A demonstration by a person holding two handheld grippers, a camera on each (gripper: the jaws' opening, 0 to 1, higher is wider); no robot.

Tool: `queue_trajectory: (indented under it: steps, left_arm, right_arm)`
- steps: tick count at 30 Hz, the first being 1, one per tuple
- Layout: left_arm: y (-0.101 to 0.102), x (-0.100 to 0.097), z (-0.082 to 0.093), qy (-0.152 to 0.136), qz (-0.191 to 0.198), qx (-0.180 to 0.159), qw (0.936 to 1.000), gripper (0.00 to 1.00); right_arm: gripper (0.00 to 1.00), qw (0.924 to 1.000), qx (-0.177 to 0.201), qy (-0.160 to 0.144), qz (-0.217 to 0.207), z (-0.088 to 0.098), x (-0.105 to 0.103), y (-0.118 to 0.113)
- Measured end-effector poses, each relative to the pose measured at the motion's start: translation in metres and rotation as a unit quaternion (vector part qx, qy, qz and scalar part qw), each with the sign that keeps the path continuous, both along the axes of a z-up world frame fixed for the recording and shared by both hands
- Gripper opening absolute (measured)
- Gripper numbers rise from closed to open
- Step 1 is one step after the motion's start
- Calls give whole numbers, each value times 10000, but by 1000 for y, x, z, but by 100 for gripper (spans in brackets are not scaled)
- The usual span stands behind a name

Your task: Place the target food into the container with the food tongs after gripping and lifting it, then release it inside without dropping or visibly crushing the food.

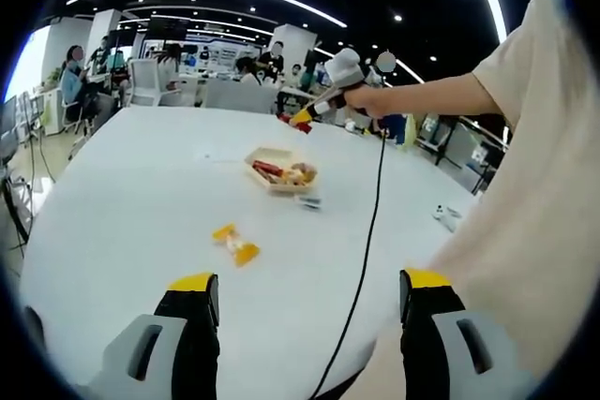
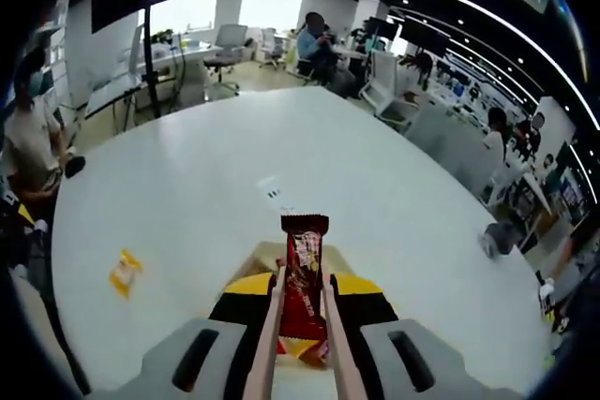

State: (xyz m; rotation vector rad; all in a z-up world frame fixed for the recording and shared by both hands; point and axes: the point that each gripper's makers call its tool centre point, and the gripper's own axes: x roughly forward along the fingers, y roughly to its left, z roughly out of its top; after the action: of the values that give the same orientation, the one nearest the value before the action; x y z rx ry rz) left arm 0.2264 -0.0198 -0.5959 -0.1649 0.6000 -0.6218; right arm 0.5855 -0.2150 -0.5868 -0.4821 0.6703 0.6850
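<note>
My right gripper (image 2: 302, 289) is shut on a pair of pale food tongs (image 2: 272, 311). The tongs pinch a red snack packet (image 2: 304, 269), held upright above the table. A corner of the beige container (image 2: 265, 255) shows just under the packet. In the left gripper view a person's hand holds that right gripper (image 1: 305, 117) in the air beyond the beige container (image 1: 270, 156), which has food in it. A yellow packet (image 1: 234, 244) lies on the white table (image 1: 141, 194) in front of the container; it is the yellow packet (image 2: 124, 272) at the left in the right gripper view. My left gripper (image 1: 309, 283) is open, low and near.
A black cable (image 1: 370, 231) hangs from the right gripper across the table. A small packet (image 1: 309, 201) lies beside the container, and another small item (image 1: 448, 216) lies near the right edge. A white label (image 2: 272, 190) is on the table. People and chairs (image 1: 145, 81) sit beyond it.
</note>
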Motion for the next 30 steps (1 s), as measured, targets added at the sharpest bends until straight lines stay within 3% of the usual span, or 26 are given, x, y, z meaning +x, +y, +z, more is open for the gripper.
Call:
queue_trajectory:
  steps: [30]
  left_arm:
    - [3, -4, -2, 35, 69, 19, 10000, 79]
  right_arm:
    - [22, 10000, 15, 59, -26, -5, 4, -1]
